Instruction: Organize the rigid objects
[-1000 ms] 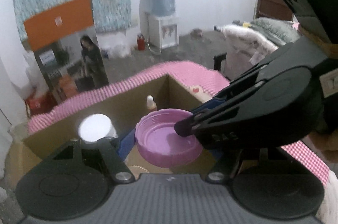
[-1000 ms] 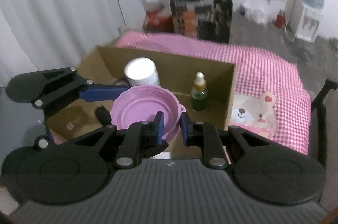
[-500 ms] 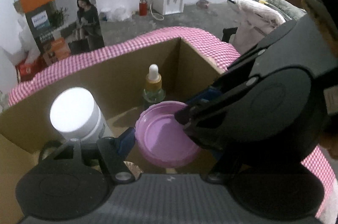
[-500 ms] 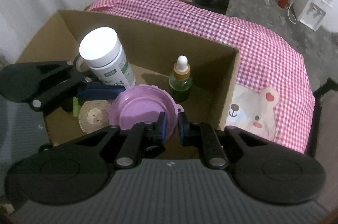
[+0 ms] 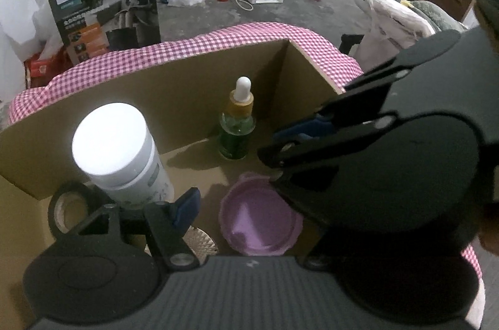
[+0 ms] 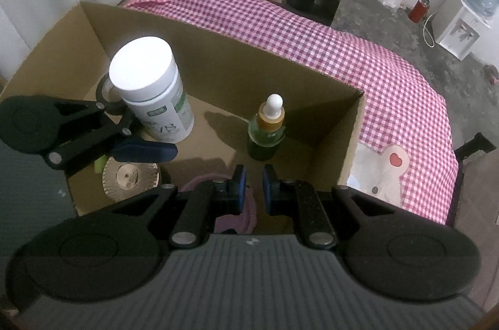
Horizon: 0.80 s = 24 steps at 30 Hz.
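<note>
Since 0.5 s ago the purple lid [image 5: 260, 214] has gone from held above the cardboard box [image 6: 218, 55] to lying on its floor, near the dropper bottle [image 6: 268, 127] and white jar [image 6: 152, 90]. Right gripper [image 6: 252, 189]: jaws narrowly parted, apparently holding nothing; left gripper [image 5: 230, 199]: jaws wide, empty. Judgement: lid placed, release done.

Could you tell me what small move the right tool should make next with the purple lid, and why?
Probably open the right tool and lift it straight up. The purple lid looks to be lying flat on the floor of the cardboard box, in front of the dropper bottle, with the tool's fingers astride its near rim; whether they pinch it is unclear.
</note>
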Motion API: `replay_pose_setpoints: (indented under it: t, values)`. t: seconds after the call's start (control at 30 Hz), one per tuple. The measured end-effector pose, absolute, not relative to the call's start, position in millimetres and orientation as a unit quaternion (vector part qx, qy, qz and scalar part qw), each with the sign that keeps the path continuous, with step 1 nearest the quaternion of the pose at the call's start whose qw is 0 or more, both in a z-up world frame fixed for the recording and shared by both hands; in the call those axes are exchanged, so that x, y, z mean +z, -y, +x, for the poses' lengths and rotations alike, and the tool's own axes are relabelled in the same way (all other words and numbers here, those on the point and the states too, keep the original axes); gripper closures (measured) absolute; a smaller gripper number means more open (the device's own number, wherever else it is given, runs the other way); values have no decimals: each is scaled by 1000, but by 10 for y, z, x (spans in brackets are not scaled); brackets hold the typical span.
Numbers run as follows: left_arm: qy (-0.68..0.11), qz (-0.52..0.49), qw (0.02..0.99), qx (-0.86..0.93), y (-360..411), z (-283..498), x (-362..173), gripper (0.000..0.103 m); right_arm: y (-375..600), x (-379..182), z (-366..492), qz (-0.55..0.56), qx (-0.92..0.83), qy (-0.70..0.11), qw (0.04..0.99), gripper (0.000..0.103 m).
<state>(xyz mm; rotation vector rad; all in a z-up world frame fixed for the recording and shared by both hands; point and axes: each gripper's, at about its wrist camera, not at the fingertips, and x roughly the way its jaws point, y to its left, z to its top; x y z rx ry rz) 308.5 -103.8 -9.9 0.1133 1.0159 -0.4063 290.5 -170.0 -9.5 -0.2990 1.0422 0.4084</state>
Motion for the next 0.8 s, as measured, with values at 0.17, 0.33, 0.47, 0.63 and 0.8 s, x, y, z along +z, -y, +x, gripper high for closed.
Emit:
replay_pose_setpoints:
  t: [0.17, 0.33, 0.47, 0.63, 0.8]
  values:
    - [-465, 50, 863, -194, 992, 2974, 20, 25, 1782, 105, 2753, -117, 198, -462, 856, 90]
    - [-416, 68, 885, -199, 940, 2651, 335, 16, 1990, 508, 2404, -59, 206, -402, 890, 65]
    - [-369, 74, 906, -193, 798, 2281, 673, 5, 2210, 867, 1931, -9, 219, -339, 915, 31]
    - [-313, 94, 933, -152, 553, 1785, 1025, 0, 2436, 1187, 1357, 45, 249, -281, 926, 7]
    - [-304, 71, 945, -97, 264, 1405, 1239, 0, 2512, 1350, 825, 59, 249, -236, 938, 1]
